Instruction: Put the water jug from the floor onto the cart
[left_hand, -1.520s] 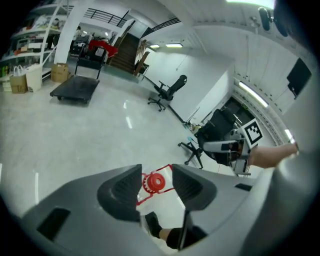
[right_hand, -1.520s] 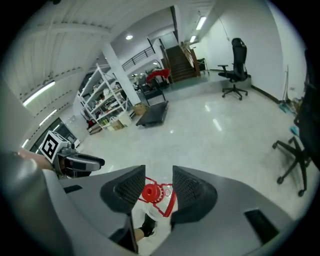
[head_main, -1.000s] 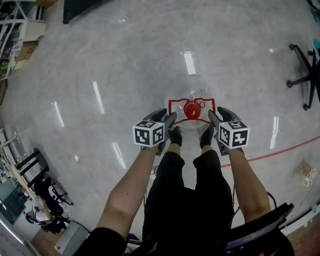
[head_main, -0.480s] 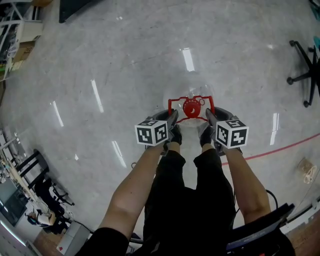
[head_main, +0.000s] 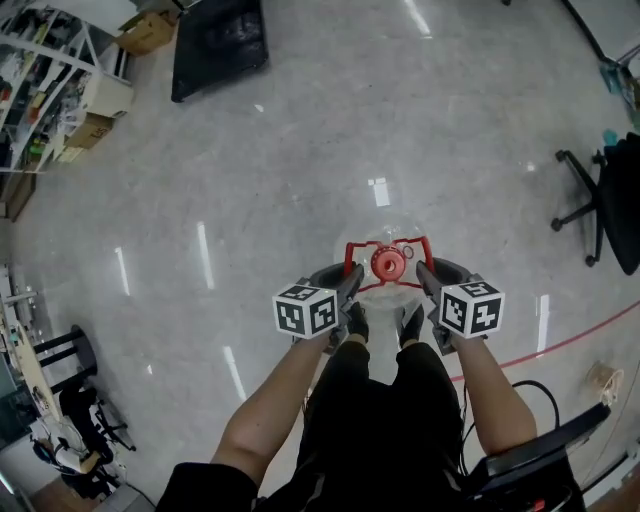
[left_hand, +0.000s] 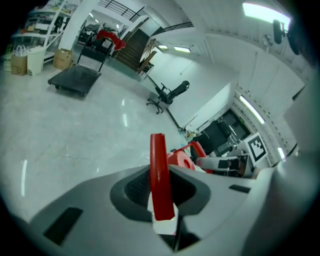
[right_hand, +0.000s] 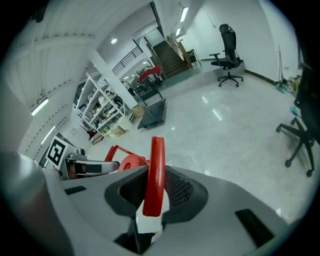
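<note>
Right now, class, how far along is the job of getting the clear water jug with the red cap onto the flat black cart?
Done: the left gripper and the right gripper have just closed on the red handle frame, one on each side. In hand: the clear water jug with the red cap, held between them. Left: the flat black cart stands far across the floor; carry and set-down remain.

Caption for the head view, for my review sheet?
Left gripper and right gripper clamp the water jug's red handle from both sides.
</note>
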